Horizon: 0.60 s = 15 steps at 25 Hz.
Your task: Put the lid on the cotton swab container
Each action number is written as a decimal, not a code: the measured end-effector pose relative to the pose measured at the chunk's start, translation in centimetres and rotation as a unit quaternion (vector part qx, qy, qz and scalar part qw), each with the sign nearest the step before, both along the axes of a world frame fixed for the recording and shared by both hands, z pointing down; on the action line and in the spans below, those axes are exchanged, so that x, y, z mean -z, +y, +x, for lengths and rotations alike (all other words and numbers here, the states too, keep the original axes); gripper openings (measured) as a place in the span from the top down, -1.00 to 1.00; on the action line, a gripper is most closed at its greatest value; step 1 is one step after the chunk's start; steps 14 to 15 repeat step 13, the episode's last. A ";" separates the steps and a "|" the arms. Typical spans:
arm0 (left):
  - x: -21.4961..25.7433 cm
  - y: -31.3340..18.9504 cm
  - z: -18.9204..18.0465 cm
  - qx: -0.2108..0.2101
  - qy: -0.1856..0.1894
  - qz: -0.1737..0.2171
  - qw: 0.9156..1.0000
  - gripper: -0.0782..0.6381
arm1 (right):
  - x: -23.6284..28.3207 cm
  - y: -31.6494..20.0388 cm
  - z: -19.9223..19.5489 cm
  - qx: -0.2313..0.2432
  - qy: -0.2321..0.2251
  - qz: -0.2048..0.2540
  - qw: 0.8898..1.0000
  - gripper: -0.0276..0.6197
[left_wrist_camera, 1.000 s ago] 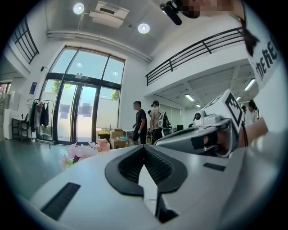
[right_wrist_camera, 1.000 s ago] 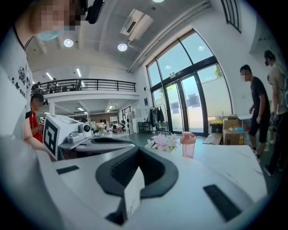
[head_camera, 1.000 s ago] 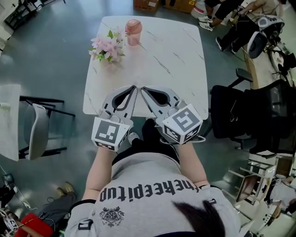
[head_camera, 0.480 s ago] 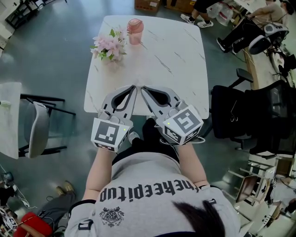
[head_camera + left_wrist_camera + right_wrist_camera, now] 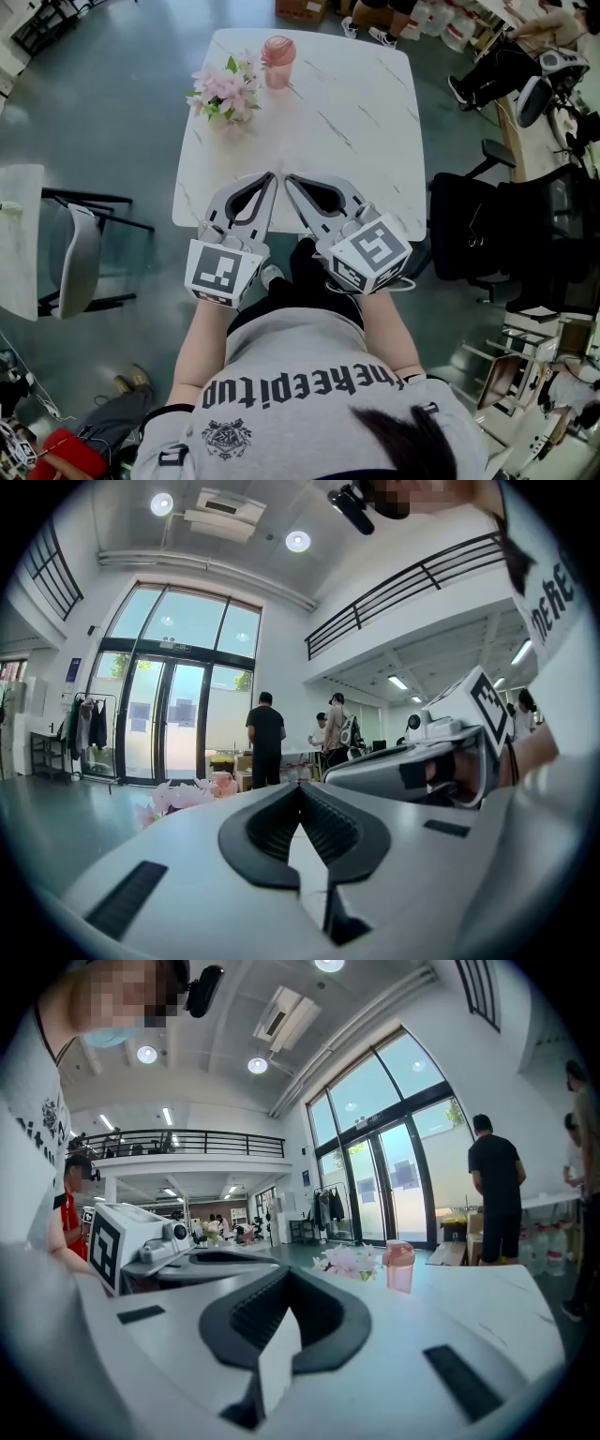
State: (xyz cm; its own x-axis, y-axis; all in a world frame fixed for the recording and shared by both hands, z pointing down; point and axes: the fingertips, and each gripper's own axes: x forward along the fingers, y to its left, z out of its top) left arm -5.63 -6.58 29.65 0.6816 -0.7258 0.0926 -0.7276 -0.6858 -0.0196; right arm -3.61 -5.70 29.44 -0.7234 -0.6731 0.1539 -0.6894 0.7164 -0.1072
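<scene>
Your worktop [image 5: 375, 141] is white with thin grey veins, and the container [image 5: 278, 58] on it is translucent pink. Your flowers [image 5: 223, 92] are pale pink with green leaves.

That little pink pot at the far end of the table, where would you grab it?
Probably by its round side wall, below the darker top: the pink pot stands upright. Come in level from the near right, since the flowers stand close on its left.
</scene>
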 end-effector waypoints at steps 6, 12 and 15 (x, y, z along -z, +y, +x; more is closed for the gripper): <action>0.1 -0.1 0.1 -0.004 0.002 0.002 1.000 0.74 | 0.1 -0.1 0.1 -0.007 0.008 0.001 1.000 0.88; 0.0 -0.2 0.3 -0.008 0.003 0.001 1.000 0.74 | 0.1 -0.2 0.3 -0.010 0.012 0.002 1.000 0.88; 0.0 -0.2 0.4 -0.009 0.002 0.001 1.000 0.74 | 0.1 -0.2 0.3 -0.010 0.012 0.002 1.000 0.88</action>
